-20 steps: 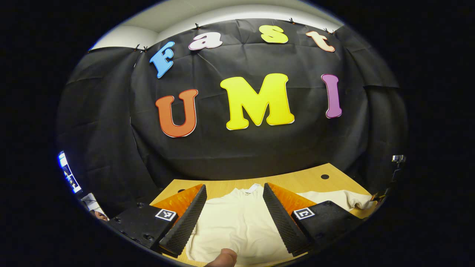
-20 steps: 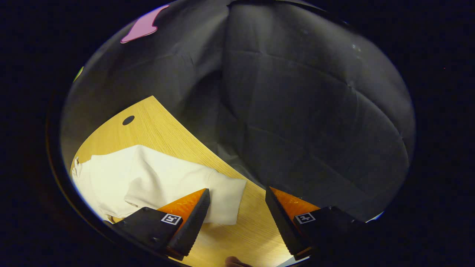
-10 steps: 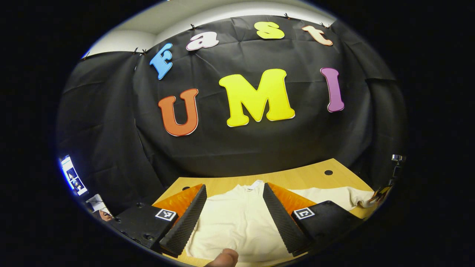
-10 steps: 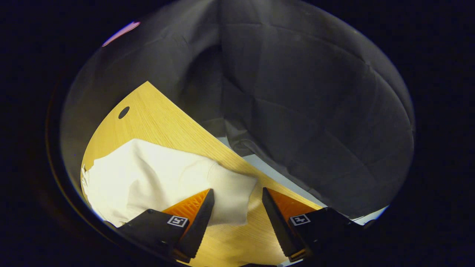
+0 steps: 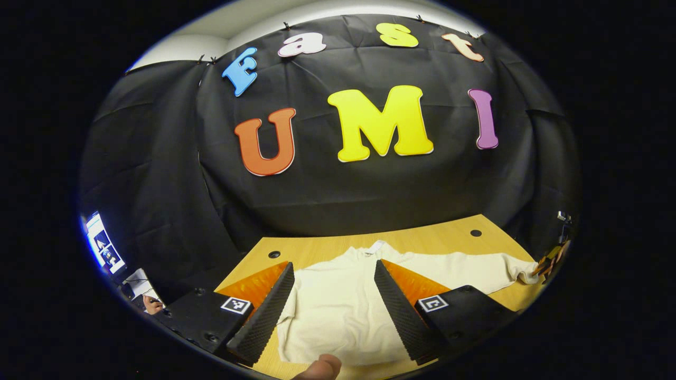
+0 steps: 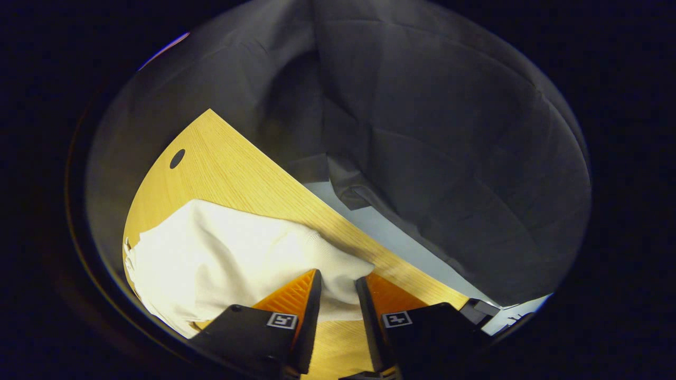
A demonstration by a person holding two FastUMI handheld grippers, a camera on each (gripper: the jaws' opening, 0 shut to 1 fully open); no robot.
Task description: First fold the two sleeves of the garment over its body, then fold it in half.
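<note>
Closing on the sleeve [image 6: 338,269] cuff, right tool [image 6: 336,295] nearly clenched, cloth between its fingers; pinch both layers before lifting. Left tool [image 5: 332,306] released over the shirt [image 5: 338,311], spread flat on the bench [image 5: 422,243].

The right gripper [image 6: 338,295] is narrowing its jaws, the gap now slim around the sleeve cuff [image 6: 340,266] at the lower middle of the right gripper view, where the cuff is reaching in between the fingers. In the left gripper view the garment [image 5: 338,306] is sliding lower-right, baring more table [image 5: 311,248] and a hole [image 5: 273,254] at left.
</note>
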